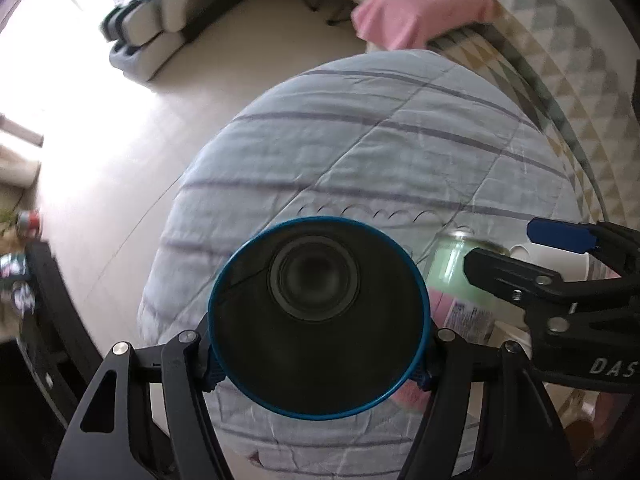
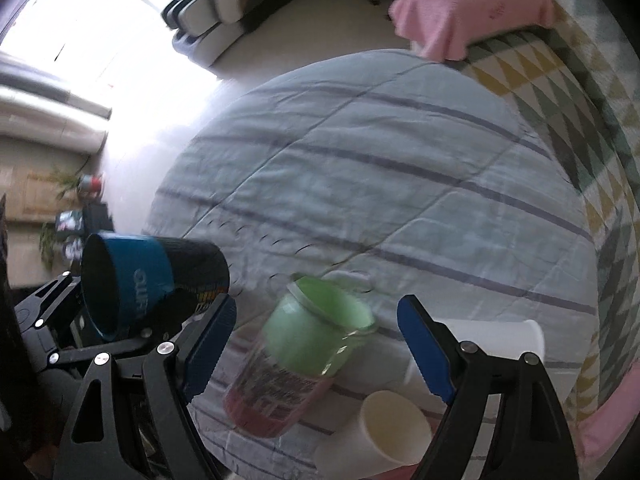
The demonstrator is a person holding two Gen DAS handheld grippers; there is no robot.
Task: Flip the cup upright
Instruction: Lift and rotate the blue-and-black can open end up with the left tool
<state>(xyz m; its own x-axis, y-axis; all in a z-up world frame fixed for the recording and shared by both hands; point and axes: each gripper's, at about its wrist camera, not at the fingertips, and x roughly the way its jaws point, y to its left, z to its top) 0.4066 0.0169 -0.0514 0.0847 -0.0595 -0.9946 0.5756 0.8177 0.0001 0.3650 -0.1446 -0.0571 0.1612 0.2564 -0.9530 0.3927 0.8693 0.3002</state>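
Observation:
A blue and black cup (image 1: pixel 318 312) is held on its side in my left gripper (image 1: pixel 320 376), its mouth facing the left wrist camera. The jaws press on its rim from both sides. In the right wrist view the same cup (image 2: pixel 156 284) hangs at the left above the striped quilt, lying horizontal. My right gripper (image 2: pixel 316 348) is open and empty. Between its blue pads stands a clear jar with a green lid (image 2: pixel 304 352), tilted and blurred. The right gripper (image 1: pixel 532 252) shows at the right of the left wrist view.
A pale striped quilt (image 2: pixel 380 184) covers the round surface. Two white paper cups (image 2: pixel 392 432) (image 2: pixel 500 340) lie near the jar. A pink cloth (image 2: pixel 472 12) and a triangle-patterned blanket (image 2: pixel 580 120) lie to the right. A sofa stands across the floor.

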